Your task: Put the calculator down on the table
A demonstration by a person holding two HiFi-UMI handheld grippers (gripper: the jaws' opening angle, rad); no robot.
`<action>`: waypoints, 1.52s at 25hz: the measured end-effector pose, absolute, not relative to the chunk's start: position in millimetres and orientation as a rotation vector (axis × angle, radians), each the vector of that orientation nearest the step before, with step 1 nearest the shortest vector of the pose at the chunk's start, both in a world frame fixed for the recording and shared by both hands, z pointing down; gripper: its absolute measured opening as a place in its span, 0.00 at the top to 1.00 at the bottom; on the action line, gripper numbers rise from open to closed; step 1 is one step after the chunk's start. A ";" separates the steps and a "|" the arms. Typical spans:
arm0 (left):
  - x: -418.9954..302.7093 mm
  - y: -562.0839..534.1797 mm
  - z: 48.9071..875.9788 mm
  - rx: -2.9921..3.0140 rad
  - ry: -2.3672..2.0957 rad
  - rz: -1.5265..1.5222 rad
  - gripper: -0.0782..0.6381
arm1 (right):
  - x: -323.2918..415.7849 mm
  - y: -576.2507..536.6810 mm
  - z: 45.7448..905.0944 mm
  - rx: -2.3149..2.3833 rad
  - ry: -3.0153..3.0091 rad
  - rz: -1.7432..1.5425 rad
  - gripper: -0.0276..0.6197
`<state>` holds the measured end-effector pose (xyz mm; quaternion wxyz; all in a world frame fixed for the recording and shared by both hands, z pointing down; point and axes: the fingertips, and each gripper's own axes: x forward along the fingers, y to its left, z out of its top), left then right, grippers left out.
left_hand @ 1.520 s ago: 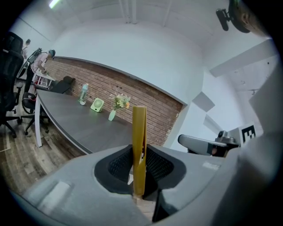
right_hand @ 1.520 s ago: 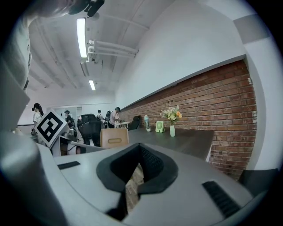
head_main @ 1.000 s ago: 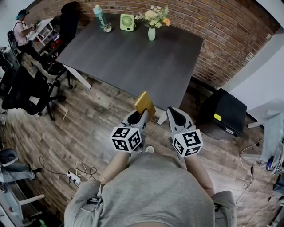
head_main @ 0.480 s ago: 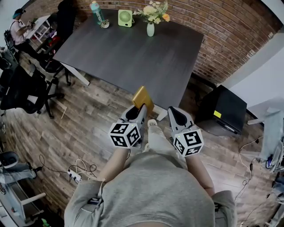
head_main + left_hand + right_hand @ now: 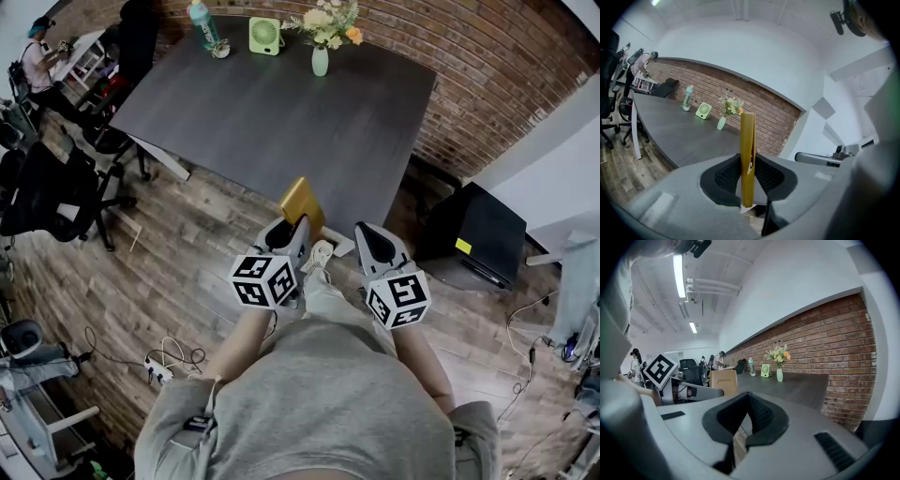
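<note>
A flat gold calculator (image 5: 302, 204) stands on edge between the pads of my left gripper (image 5: 298, 231), which is shut on it. It hangs just short of the near edge of the dark grey table (image 5: 281, 112), over the wooden floor. In the left gripper view the calculator (image 5: 747, 154) rises upright out of the left gripper (image 5: 747, 180), with the table (image 5: 679, 126) beyond. My right gripper (image 5: 367, 242) is level with the left one, to its right, and holds nothing. In the right gripper view the right gripper (image 5: 747, 401) has its black pads together, and the calculator (image 5: 724, 382) shows at the left.
At the table's far edge stand a bottle (image 5: 204, 23), a small green fan (image 5: 266, 36) and a vase of flowers (image 5: 321, 61). Office chairs (image 5: 47, 187) and a seated person (image 5: 37, 61) are at the left. A black cabinet (image 5: 473, 234) stands at the right, cables (image 5: 155, 375) on the floor.
Both grippers have moved towards the table, the calculator still in the left one. The table's near edge is closer, and a foot has stepped forward between the grippers.
</note>
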<state>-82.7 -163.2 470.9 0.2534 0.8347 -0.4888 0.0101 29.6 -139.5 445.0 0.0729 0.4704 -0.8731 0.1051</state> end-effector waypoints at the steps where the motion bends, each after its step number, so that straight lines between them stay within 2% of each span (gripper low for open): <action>1: -82.3 -168.4 473.1 2.271 -1.326 0.034 0.76 | 30.8 -144.6 445.2 1.419 -2.622 0.313 0.95; 38: -36.5 -379.9 542.3 2.151 -1.036 0.241 0.76 | 53.0 -360.1 471.9 1.534 -2.516 0.394 0.95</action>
